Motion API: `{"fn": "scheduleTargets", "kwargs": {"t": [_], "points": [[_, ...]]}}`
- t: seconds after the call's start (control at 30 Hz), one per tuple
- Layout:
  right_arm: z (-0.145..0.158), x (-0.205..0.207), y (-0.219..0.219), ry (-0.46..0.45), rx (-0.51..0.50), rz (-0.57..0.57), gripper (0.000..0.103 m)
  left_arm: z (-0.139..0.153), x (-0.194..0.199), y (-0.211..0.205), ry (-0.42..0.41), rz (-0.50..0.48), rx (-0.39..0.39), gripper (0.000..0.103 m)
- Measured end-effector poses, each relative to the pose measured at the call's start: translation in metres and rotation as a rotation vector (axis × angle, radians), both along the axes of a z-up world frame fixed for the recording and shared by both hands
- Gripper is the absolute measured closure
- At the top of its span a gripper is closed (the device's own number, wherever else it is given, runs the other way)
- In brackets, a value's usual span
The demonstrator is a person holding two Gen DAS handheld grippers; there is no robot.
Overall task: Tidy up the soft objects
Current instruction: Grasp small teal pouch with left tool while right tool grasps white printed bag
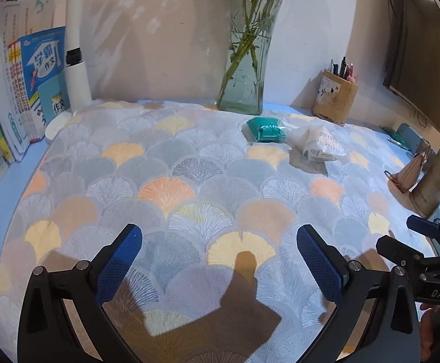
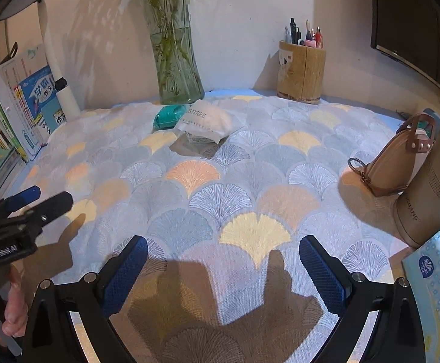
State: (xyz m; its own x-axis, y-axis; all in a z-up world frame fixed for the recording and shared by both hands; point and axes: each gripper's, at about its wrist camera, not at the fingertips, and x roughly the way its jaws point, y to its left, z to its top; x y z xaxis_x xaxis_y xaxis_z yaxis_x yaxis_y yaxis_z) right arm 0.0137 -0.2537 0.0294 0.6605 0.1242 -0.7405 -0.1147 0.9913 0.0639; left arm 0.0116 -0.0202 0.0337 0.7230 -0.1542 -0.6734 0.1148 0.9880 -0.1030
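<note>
Crinkly white pack (image 2: 206, 122), teal bundle (image 2: 168, 116) touching

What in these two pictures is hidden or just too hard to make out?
- Green packet: in the right wrist view the white packet covers its right end.
- Tissue box: cut off by the right wrist view's edge.
- Monitor: cropped by the frame in both views.
- White packet label: print too small to read in the left wrist view.
- Books: partly cut off at the left wrist view's edge.
</note>
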Motion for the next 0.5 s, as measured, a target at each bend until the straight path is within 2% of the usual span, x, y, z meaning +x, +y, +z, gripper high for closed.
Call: {"fn": "scheduleTargets", "kwargs": {"t": [0.33,0.43,0.5], "points": [[-0.003,0.005,-0.012,0.026,0.053,-0.033,0.003,-0.002,0.0,-0.006,0.0,-0.013,0.036,0.001],[-0.004,0.007,-0.015,0.055,0.071,-0.038,0.003,-0.003,0.004,-0.003,0.035,-0.011,0.033,0.001],[-0.004,0.01,-0.018,0.112,0.117,-0.024,0.003,0.0,0.01,0.0,0.109,-0.012,0.026,0.002]]}}
